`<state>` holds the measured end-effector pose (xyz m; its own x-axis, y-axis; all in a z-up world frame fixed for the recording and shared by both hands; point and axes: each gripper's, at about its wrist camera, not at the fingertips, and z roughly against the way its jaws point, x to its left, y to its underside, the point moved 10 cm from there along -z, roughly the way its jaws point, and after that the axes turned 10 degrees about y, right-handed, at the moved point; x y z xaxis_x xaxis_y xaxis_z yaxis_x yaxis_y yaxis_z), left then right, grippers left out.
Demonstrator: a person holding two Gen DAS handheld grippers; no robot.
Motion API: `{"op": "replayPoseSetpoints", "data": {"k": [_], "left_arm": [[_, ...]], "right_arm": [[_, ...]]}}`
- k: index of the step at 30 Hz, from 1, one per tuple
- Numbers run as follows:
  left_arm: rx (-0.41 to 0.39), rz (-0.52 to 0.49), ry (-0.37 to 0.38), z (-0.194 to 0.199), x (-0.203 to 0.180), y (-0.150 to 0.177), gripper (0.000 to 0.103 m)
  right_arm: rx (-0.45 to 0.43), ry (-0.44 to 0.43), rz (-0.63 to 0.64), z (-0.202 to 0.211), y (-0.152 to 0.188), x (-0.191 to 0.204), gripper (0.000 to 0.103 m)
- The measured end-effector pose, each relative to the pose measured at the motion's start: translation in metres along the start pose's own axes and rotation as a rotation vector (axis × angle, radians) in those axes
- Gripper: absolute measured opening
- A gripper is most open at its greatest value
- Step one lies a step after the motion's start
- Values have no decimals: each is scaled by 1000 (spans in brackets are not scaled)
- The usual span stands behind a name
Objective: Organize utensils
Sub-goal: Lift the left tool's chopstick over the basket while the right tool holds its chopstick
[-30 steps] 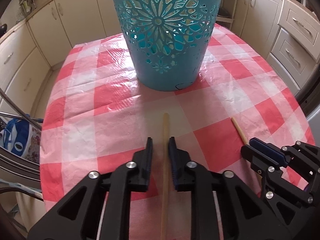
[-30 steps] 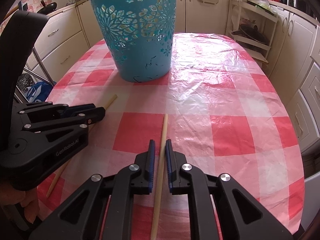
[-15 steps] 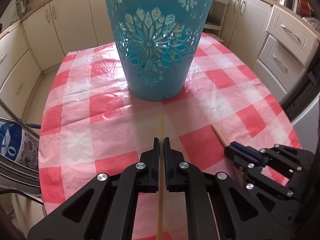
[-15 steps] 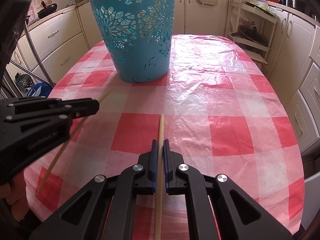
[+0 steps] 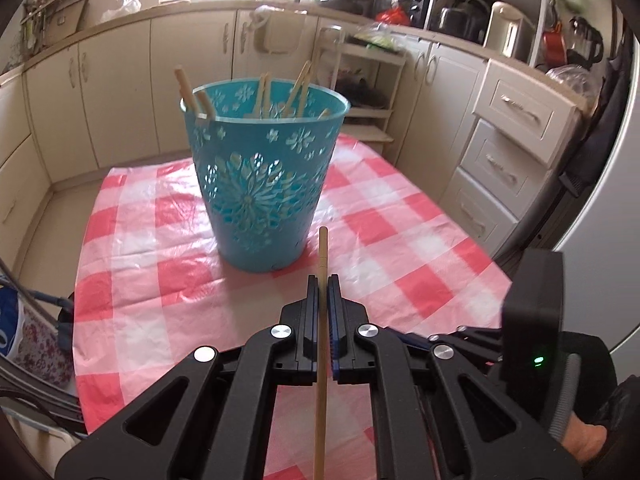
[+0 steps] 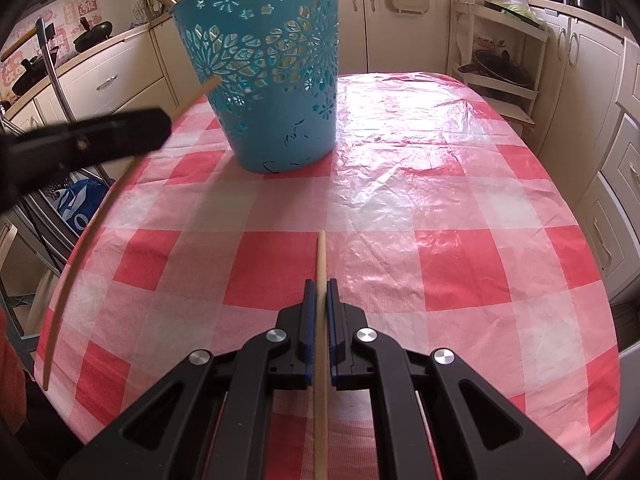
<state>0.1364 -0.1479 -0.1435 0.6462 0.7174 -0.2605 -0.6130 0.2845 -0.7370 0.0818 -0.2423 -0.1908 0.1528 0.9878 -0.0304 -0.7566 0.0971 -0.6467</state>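
In the left wrist view the left gripper [image 5: 323, 284] sits at lower centre with its jaws clamped tight on a thin wooden stick [image 5: 322, 320], which runs straight up the middle of the frame from the bottom edge and pokes out past the fingertips. The jaws have just finished closing on it, and the stick is clear of the cloth, its tip showing against the lower right wall of the teal basket [image 5: 262, 184]. That basket stands upright at frame centre on the red-and-white checked tablecloth [image 5: 160, 280], with several more wooden sticks [image 5: 298, 88] leaning inside it and rising above the rim. At the lower right edge part of the right gripper's body and a hand [image 5: 584, 440] show. In the right wrist view the right gripper [image 6: 320, 292] is likewise at lower centre, its jaws pinched shut on a second wooden stick [image 6: 321, 344], whose tip ends over the cloth at mid-frame. At the left the blurred left gripper carries its stick as a long curved line down the left side. The basket stands in the upper left of this view, cream kitchen cabinets [image 6: 592, 64] behind the table.
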Motion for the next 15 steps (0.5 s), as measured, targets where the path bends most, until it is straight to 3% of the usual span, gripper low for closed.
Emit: {"op": "replayPoseSetpoints", "data": {"k": [15], "left_arm": [[-141,55,79,37,2,-32,4]], "right_arm": [[-33,-3,4,1,1,0,6]]}}
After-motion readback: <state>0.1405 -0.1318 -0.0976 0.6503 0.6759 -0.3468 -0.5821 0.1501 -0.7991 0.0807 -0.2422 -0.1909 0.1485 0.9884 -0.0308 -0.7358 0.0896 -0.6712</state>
